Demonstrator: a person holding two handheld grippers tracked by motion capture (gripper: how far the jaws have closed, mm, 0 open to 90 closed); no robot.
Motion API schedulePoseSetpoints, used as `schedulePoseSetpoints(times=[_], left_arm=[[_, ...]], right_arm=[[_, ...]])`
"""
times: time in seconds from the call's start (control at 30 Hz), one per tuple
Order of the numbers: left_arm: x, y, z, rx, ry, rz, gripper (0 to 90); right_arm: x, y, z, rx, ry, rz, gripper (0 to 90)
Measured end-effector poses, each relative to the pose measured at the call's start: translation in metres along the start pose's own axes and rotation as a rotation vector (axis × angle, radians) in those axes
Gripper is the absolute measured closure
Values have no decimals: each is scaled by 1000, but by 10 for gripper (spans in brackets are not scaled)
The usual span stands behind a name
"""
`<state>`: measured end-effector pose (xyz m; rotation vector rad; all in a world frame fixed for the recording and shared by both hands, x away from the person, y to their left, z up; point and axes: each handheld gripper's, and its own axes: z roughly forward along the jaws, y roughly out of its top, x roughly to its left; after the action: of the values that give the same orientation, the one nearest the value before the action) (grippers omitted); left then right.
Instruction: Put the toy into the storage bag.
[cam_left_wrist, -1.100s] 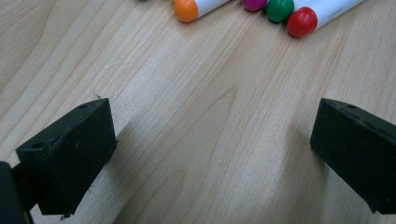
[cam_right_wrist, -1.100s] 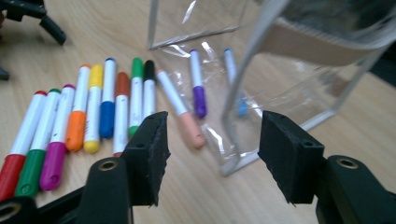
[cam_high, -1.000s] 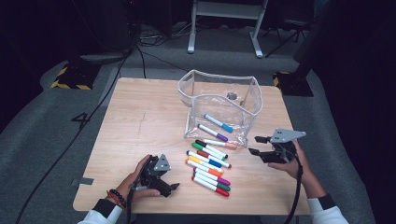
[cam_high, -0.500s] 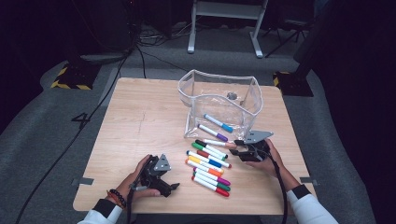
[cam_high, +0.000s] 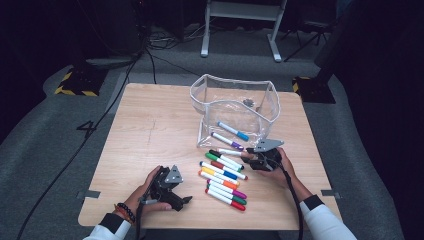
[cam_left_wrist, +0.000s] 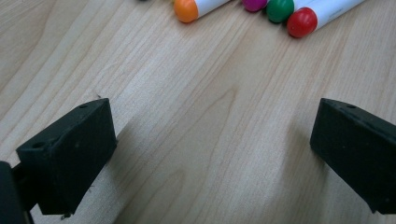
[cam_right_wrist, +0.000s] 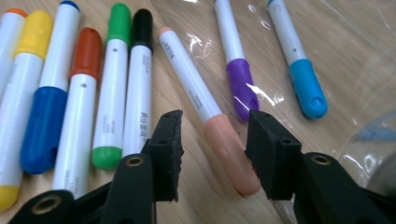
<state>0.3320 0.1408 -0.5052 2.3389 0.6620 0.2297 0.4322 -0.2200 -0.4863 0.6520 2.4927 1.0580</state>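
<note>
One pale wooden table (cam_high: 150, 130) stands on grey carpet (cam_high: 45, 150), dark room.

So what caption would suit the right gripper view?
Right gripper straddling the peach marker, jaws closing, not yet gripping.

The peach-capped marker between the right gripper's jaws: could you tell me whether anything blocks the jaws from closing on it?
Nothing visible does. The right gripper straddles the peach-capped marker, its jaws having just been closing; the black-capped marker lies clear outside one jaw.
</note>
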Motion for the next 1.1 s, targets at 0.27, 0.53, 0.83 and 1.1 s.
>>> schedulePoseSetpoints(times=[0.27, 0.53, 0.83, 1.1], left_arm=[[0, 0, 0, 0, 0, 0, 5], [0, 0, 0, 0, 2, -3, 6], [-1, 0, 0, -1, 3, -4, 6], [-1, 0, 0, -1, 3, -4, 6]], right_arm=[[-7, -9, 5, 38, 34, 57, 619], [-7, -19, -10, 63, 124, 18, 745], [-13, -54, -53, 100, 136, 37, 745], [-7, -79, -84, 109, 128, 62, 729]])
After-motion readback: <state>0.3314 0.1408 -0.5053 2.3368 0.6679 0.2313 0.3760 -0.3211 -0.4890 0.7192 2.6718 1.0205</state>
